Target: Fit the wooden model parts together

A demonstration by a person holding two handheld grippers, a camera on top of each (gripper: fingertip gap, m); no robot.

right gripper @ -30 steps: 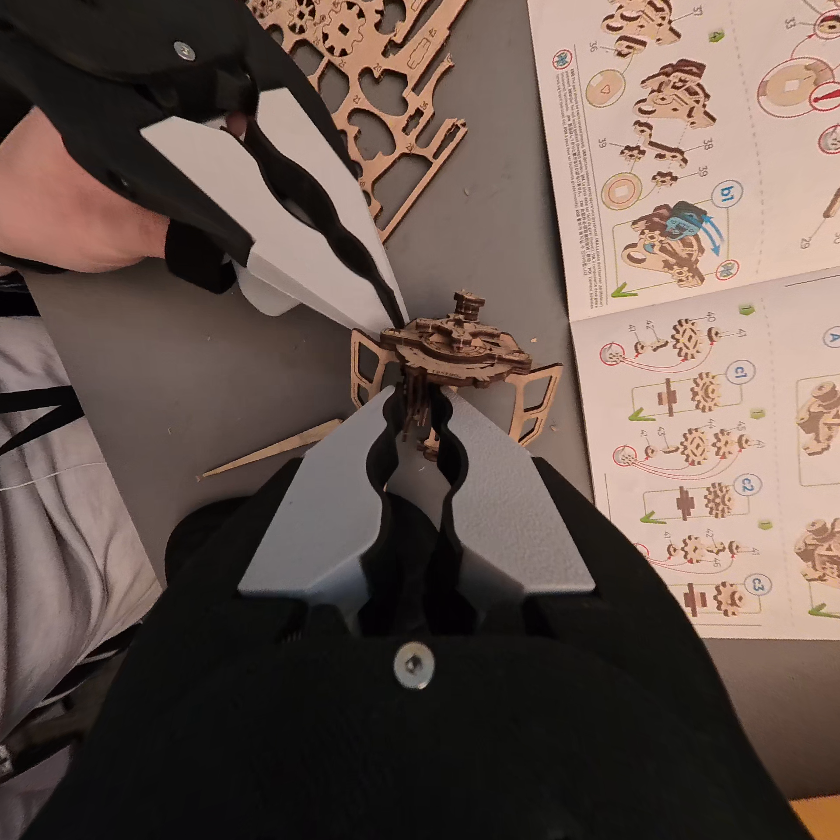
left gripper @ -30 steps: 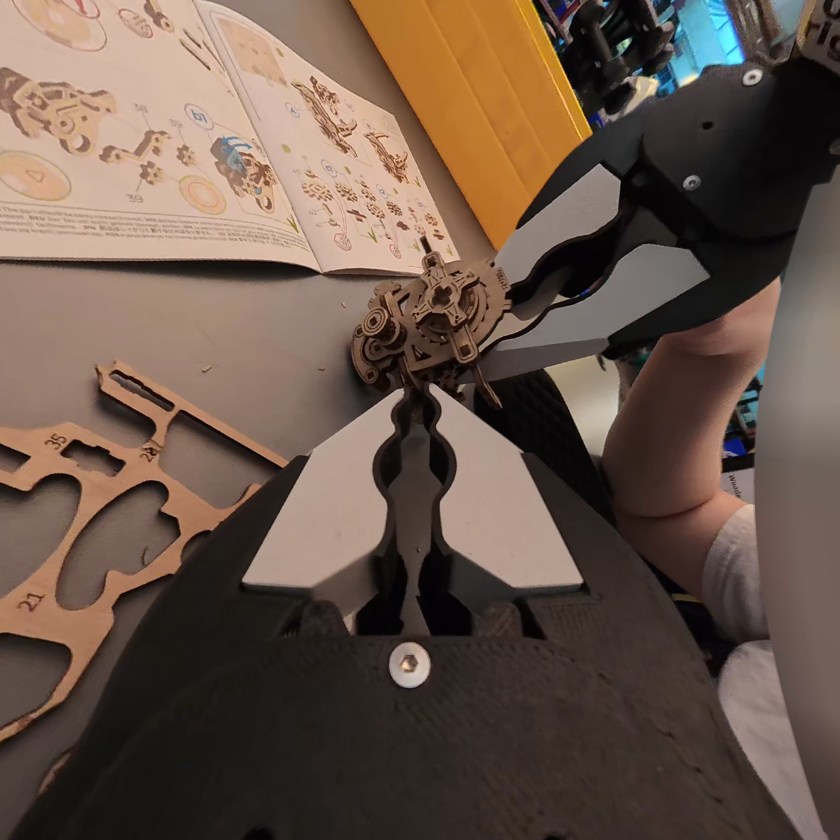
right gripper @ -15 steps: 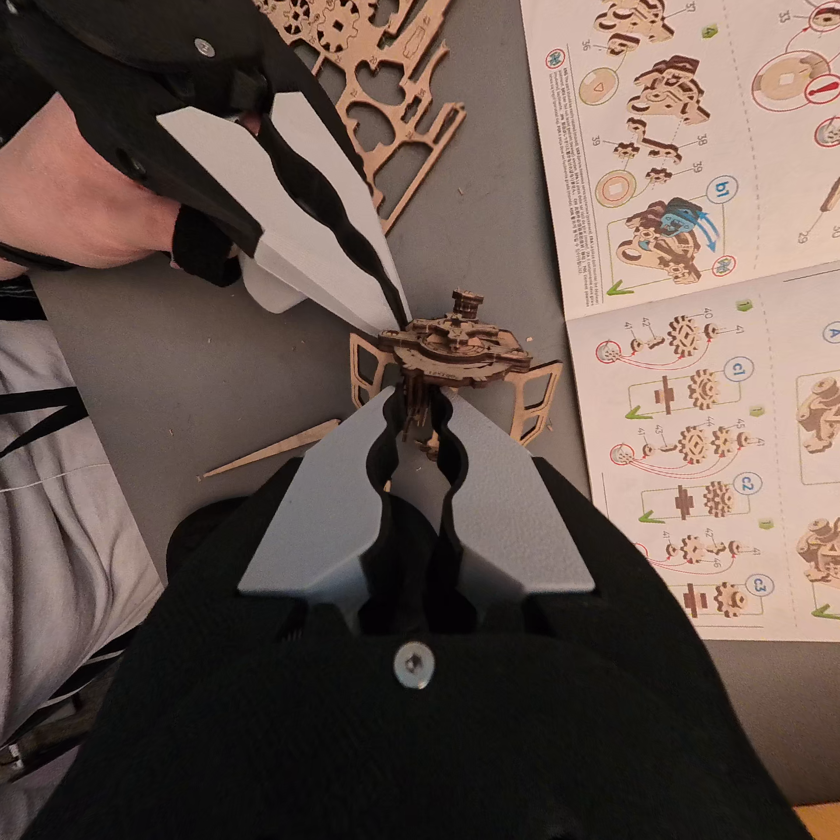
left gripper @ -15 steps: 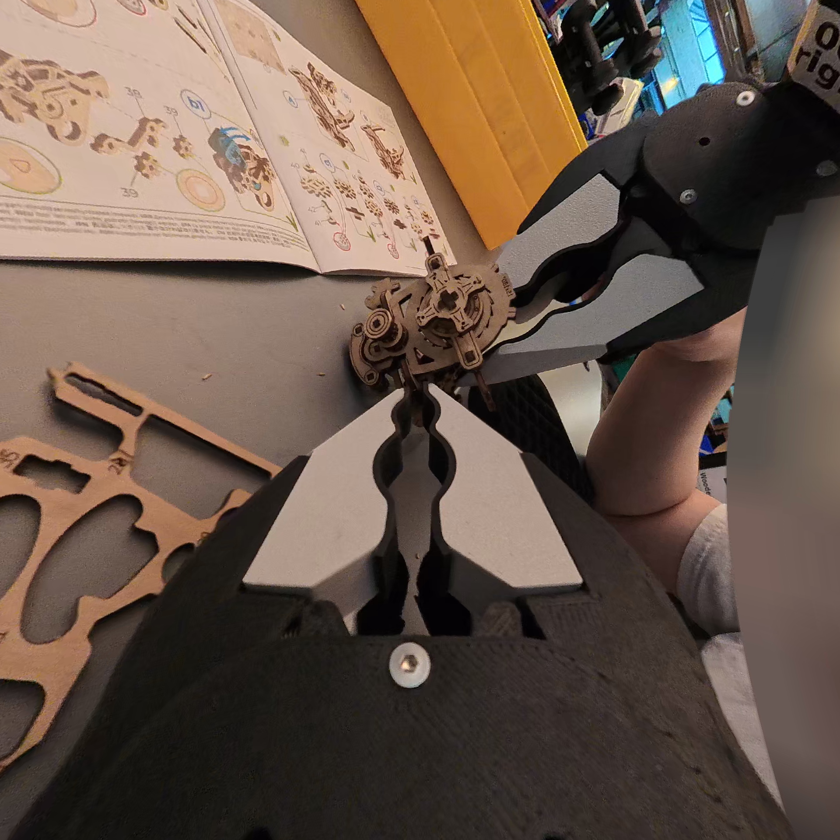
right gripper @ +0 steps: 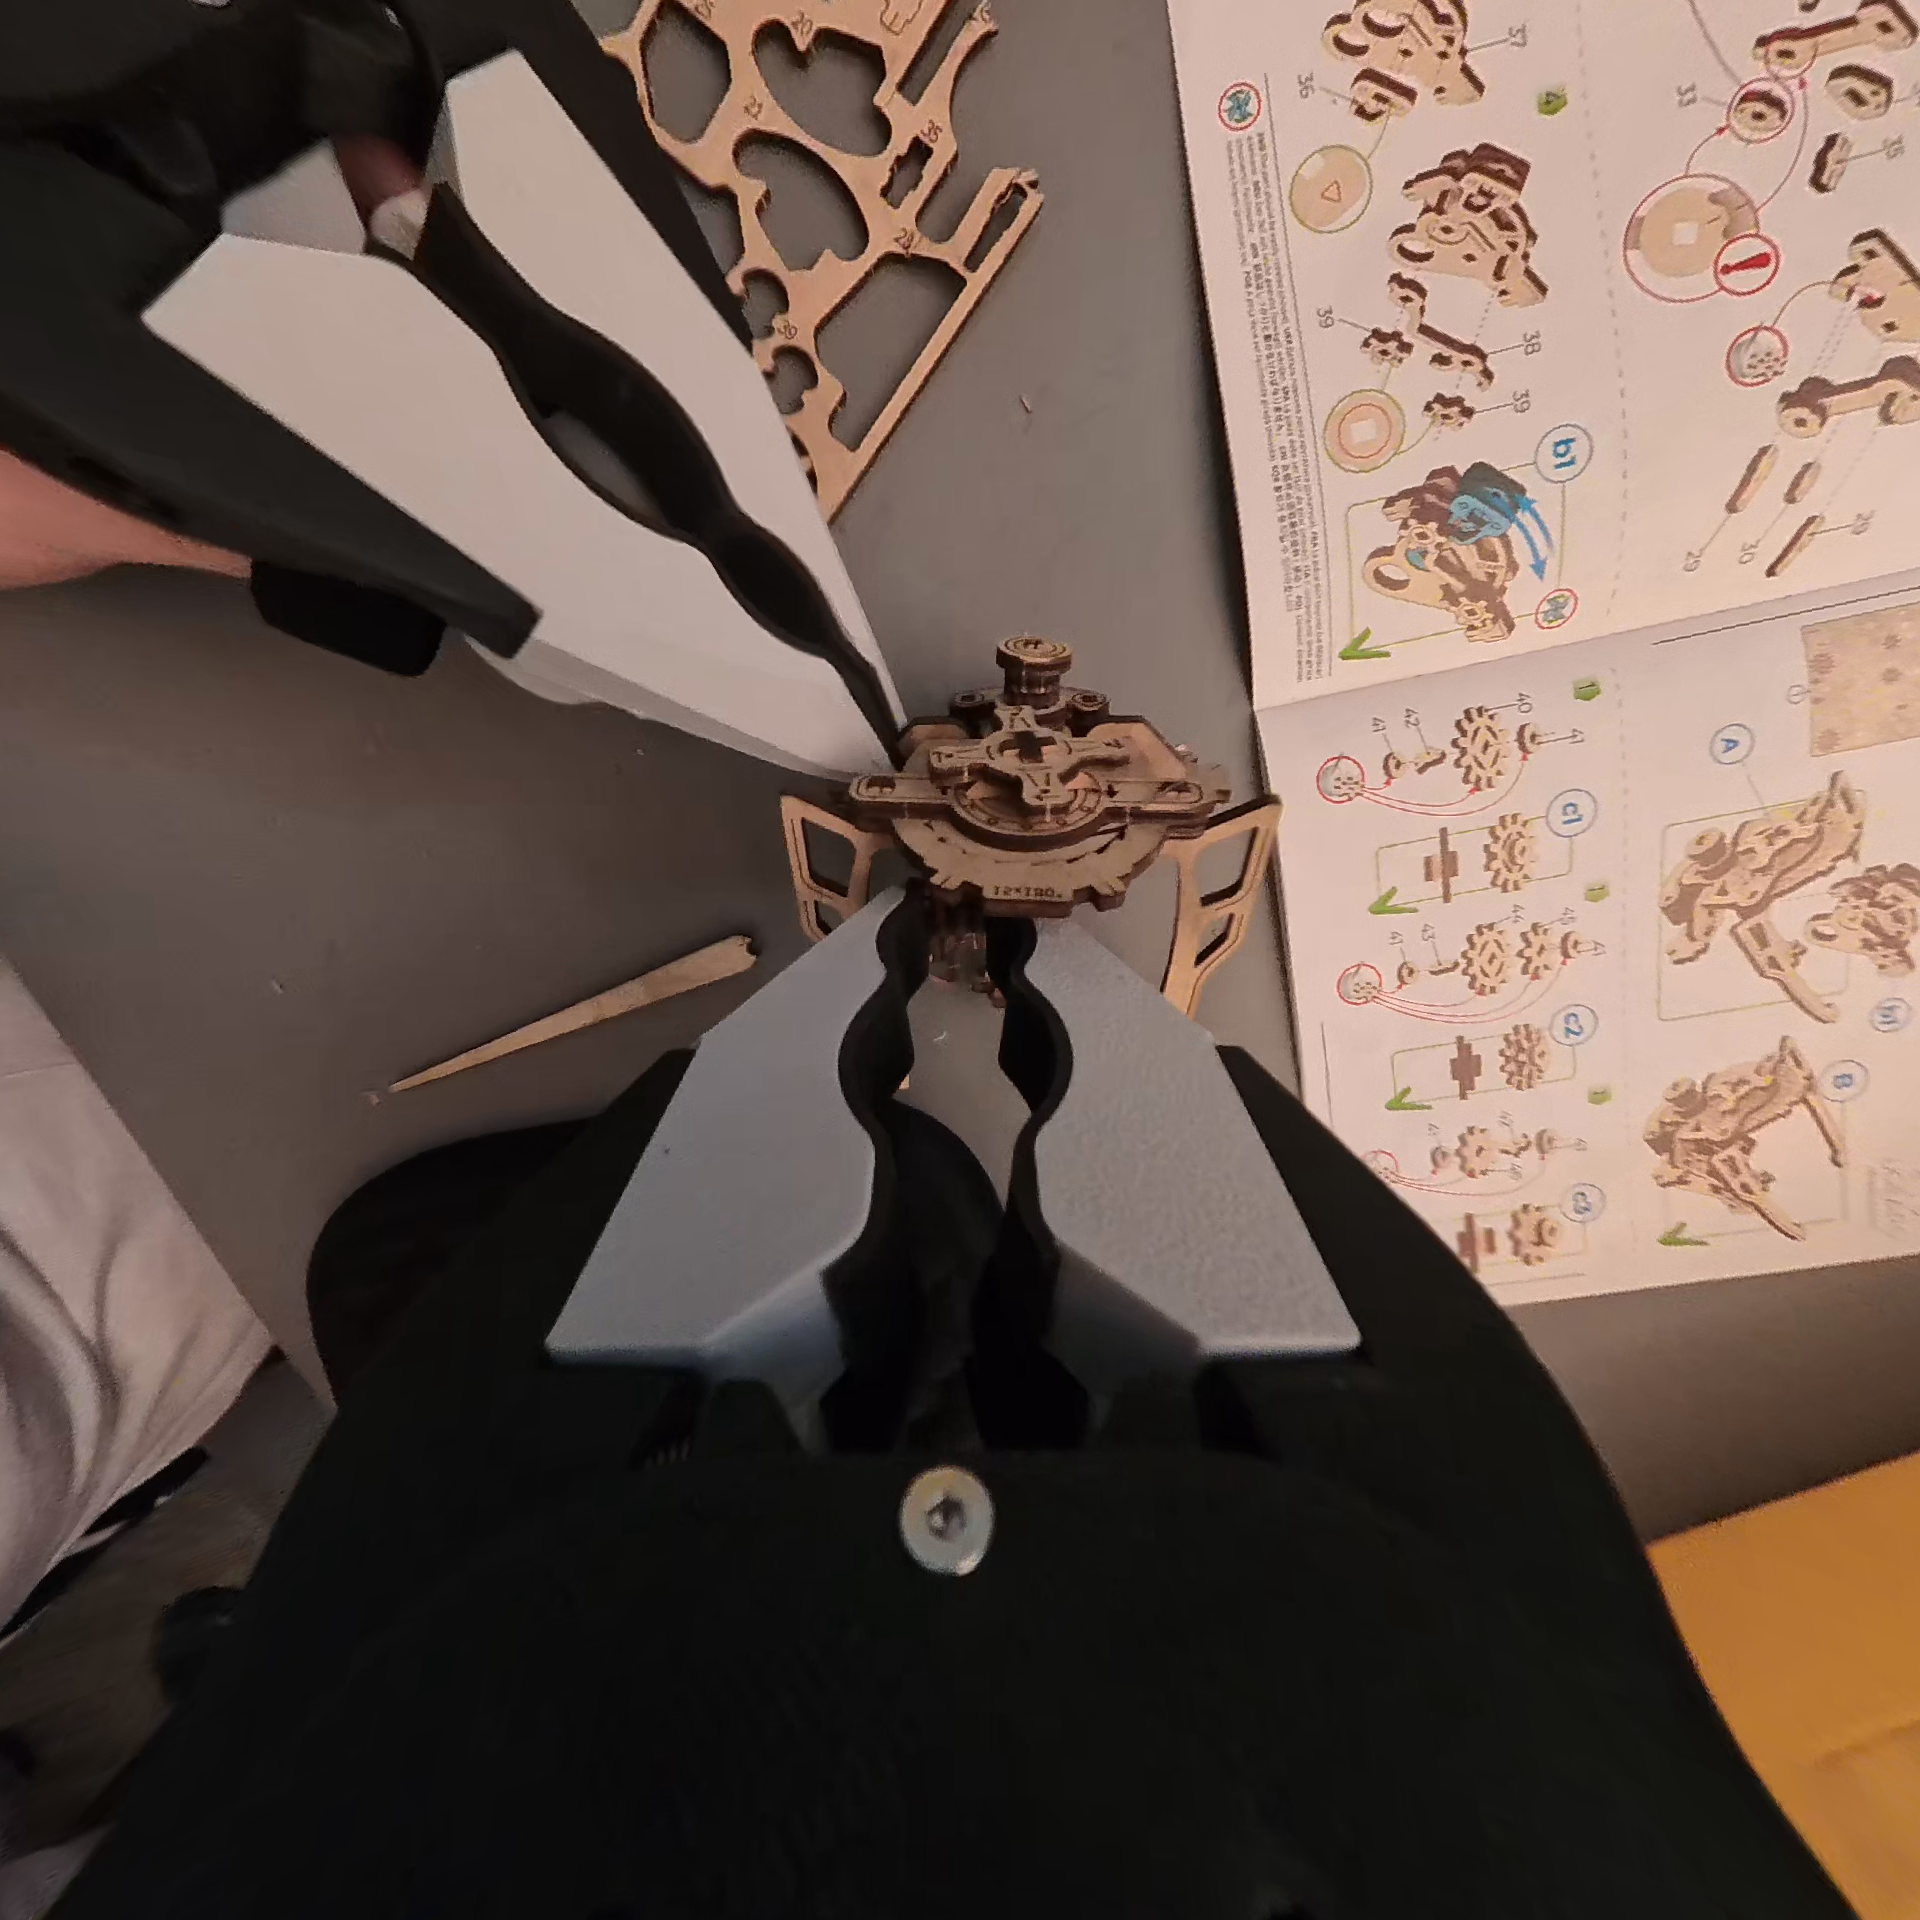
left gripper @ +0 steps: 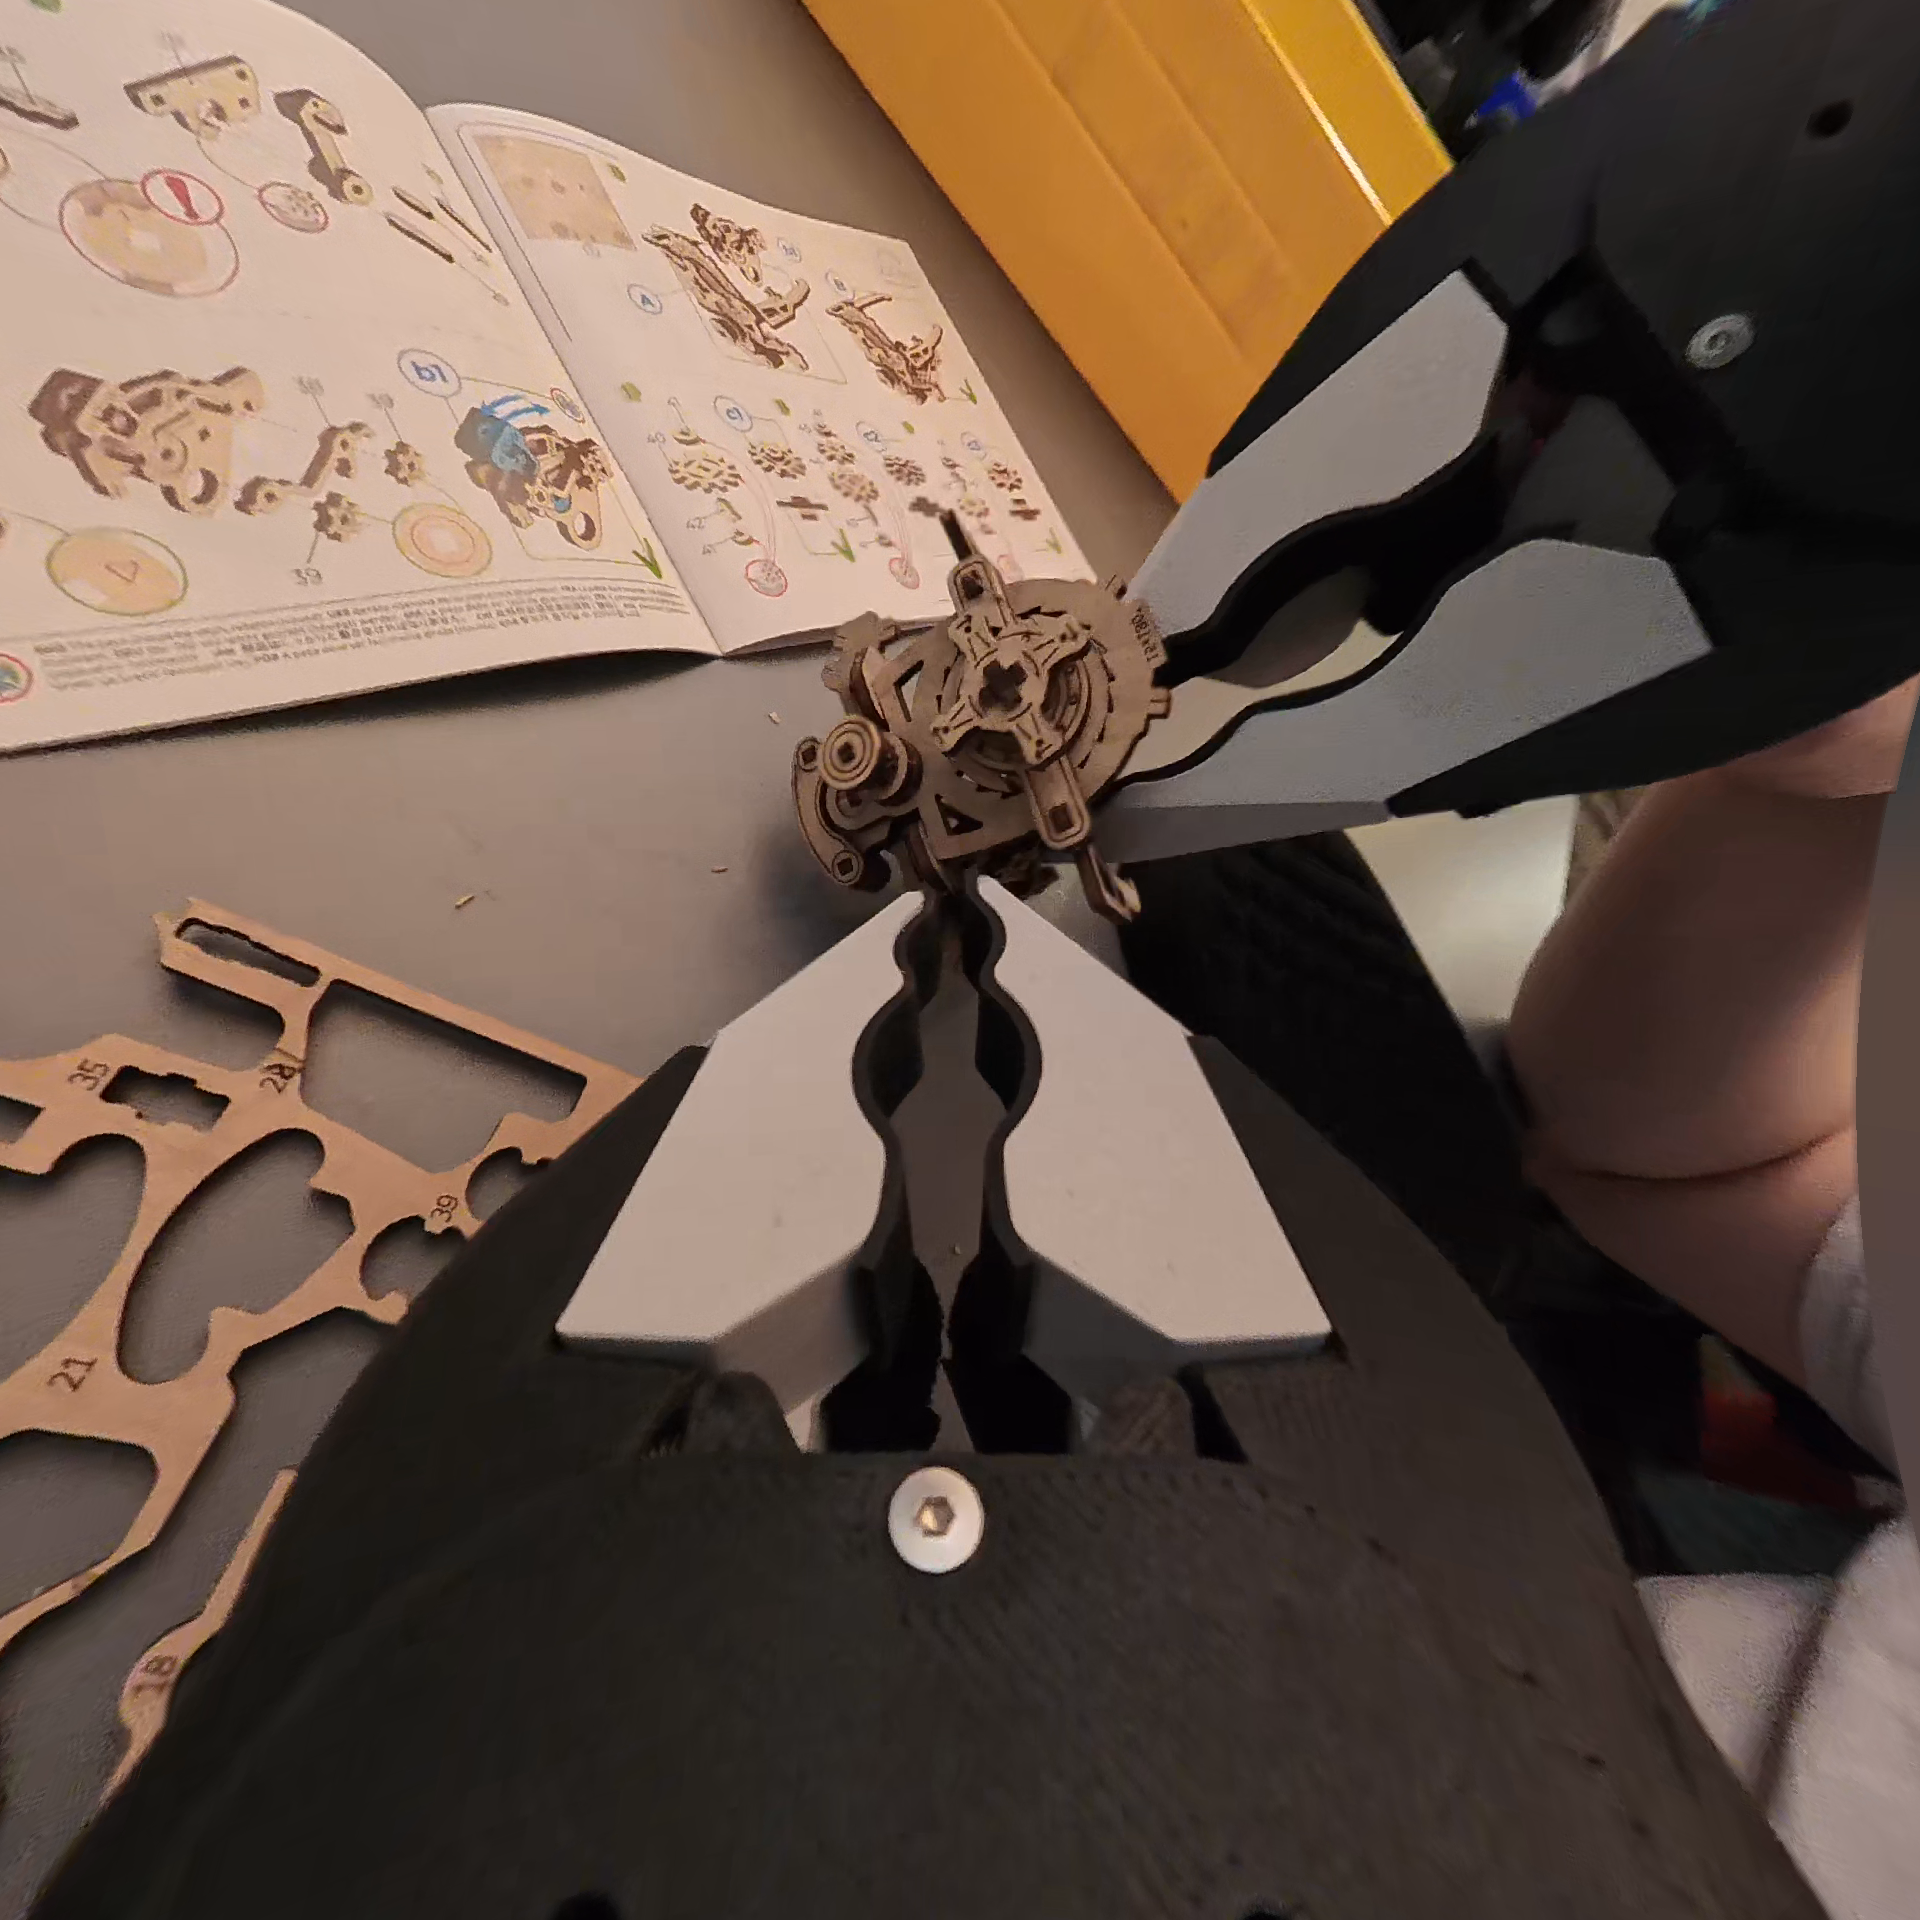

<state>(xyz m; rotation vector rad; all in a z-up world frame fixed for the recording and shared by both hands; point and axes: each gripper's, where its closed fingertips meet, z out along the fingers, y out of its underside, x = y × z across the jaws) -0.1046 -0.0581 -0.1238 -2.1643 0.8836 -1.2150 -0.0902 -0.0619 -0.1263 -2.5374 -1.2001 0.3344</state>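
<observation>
We cannot see where the left gripper's (left gripper: 951,899) tips meet the wooden model (left gripper: 977,727); its underside hides them. The punched-out wooden sheet (left gripper: 156,1195) runs off the left edge, and the booklet's (right gripper: 1558,623) far pages are cropped.

Warm, dim indoor light is falling from above, leaving the grey desk (left gripper: 436,810) muted and the black housings nearly featureless. Soft shadows are pooling under the wooden model (right gripper: 1029,810). Wide-angle distortion is bending the booklet (left gripper: 312,416) edges, and the corners are blurring.
</observation>
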